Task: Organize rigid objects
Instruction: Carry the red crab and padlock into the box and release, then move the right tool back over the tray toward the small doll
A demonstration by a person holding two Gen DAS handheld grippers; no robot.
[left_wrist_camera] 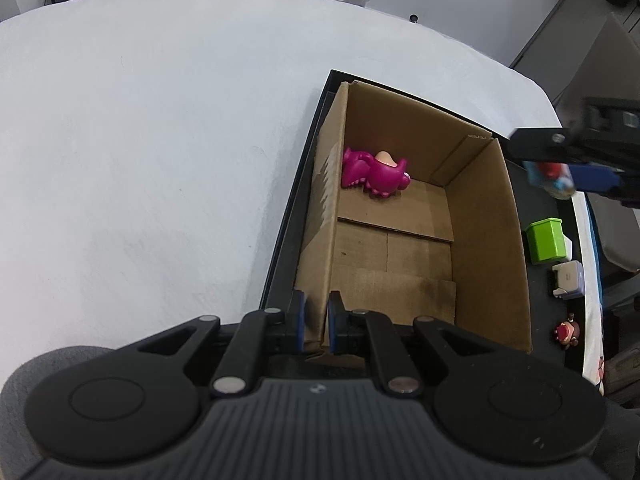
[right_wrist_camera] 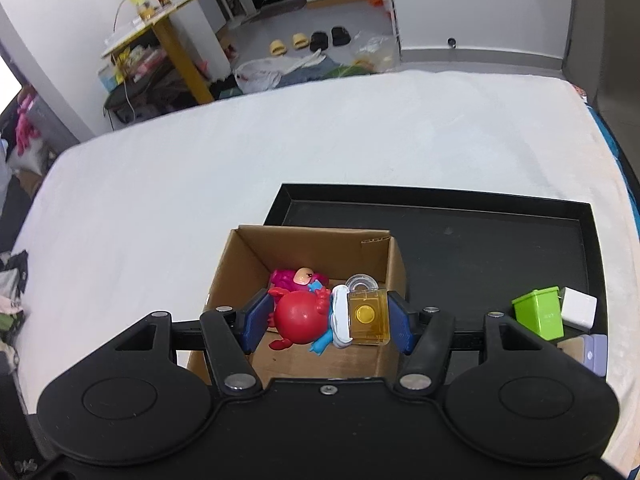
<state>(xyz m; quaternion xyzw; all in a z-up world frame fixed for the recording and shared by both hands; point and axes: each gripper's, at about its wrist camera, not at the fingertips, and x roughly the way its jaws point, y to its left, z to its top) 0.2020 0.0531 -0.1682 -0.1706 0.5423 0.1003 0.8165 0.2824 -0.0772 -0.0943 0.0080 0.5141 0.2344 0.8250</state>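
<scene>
Red round crab-like toy figure with a blue-and-white part and a clear yellow block on its right end (right_wrist_camera: 328,318) sits crosswise between the blue pads of the right gripper (right_wrist_camera: 328,320), its long axis running from one pad to the other, so the fingers are closed on it at a wide spread, one pad against the red body and the other against the yellow block. It hangs directly above the open brown cardboard box (right_wrist_camera: 240,256), over the near half of the floor, with the magenta dinosaur toy (left_wrist_camera: 374,174) lying further in against the far left wall. By my reading, release is a straight drop. The left gripper (left_wrist_camera: 316,320) is nearly closed, pinching the box's near left wall. The green plastic bin (right_wrist_camera: 538,312) waits on the black tray (right_wrist_camera: 480,208), just right of the box.
</scene>
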